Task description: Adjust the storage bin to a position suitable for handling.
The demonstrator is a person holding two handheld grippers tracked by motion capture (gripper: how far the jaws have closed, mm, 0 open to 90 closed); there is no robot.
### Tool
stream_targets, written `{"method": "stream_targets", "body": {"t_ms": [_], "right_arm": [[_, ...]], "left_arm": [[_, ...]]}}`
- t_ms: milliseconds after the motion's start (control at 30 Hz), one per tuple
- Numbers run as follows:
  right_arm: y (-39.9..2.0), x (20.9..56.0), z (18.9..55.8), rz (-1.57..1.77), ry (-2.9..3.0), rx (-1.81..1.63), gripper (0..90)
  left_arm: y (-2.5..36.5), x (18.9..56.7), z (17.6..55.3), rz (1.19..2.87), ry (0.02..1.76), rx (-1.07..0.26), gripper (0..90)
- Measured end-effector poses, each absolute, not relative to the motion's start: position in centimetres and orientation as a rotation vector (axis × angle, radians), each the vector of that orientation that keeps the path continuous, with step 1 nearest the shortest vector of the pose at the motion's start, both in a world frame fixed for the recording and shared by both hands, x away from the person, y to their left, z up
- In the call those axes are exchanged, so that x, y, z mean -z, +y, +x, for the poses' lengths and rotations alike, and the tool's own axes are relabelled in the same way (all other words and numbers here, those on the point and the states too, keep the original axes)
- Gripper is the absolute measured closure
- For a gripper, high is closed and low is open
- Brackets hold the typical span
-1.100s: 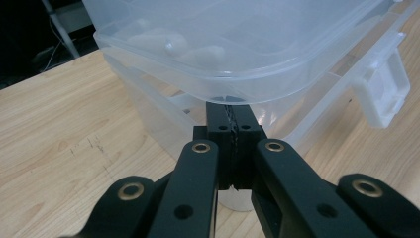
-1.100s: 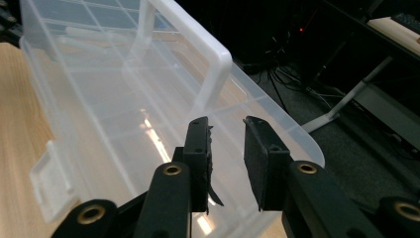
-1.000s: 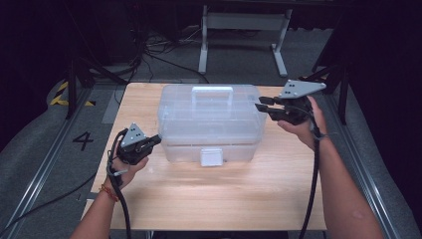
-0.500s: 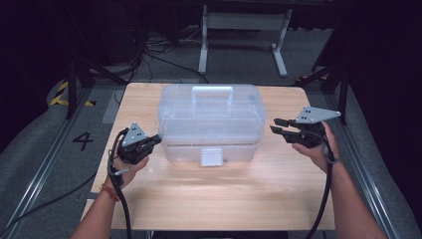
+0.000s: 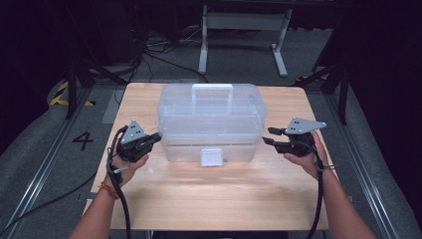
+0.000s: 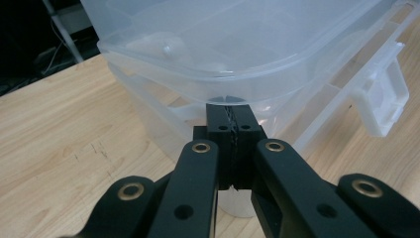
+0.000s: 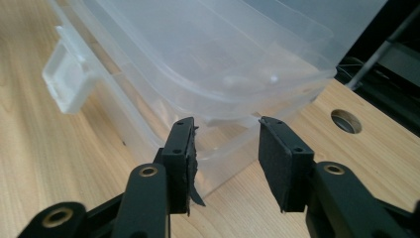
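The clear plastic storage box with a handle on its lid (image 5: 211,119) stands in the middle of the light wooden surface (image 5: 219,194), lid on and the white front latch (image 5: 211,157) down. The left gripper (image 5: 155,136) is clenched, its jaws pressed together with nothing between them, its tips right at the box's left end under the lid rim. The right gripper (image 5: 267,136) is released, jaws apart, just beside the right end. I judge that the work is at its beginning: the box is not yet grasped, lifted or opened
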State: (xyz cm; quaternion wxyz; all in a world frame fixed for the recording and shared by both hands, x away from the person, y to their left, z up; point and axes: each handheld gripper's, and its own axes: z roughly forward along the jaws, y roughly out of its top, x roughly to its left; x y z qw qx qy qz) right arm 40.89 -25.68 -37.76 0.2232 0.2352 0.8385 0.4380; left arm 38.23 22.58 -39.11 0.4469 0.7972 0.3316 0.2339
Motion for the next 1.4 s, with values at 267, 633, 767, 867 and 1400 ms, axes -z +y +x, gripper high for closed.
{"method": "stream_targets", "body": {"t_ms": [267, 633, 767, 867, 1400], "right_arm": [[-25.1, 38.0, 41.2, 0.673, 2.266, -1.222, 53.5], [-24.9, 37.7, 41.0, 0.655, 2.169, -1.253, 55.3], [-24.8, 37.2, 41.0, 0.658, 2.129, -1.265, 55.6], [-24.7, 37.0, 41.0, 0.659, 2.093, -1.279, 56.5], [-23.9, 35.6, 42.0, 0.680, 1.994, -1.335, 61.8]], "left_arm": [[22.5, 39.1, 38.2, 1.975, 0.817, -0.571, 89.9], [22.8, 38.5, 38.1, 1.980, 0.805, -0.585, 89.9], [22.7, 38.5, 38.0, 2.004, 0.795, -0.588, 89.9], [22.7, 38.7, 37.9, 2.013, 0.792, -0.591, 89.8], [23.0, 39.4, 37.2, 2.054, 0.775, -0.578, 85.7]]}}
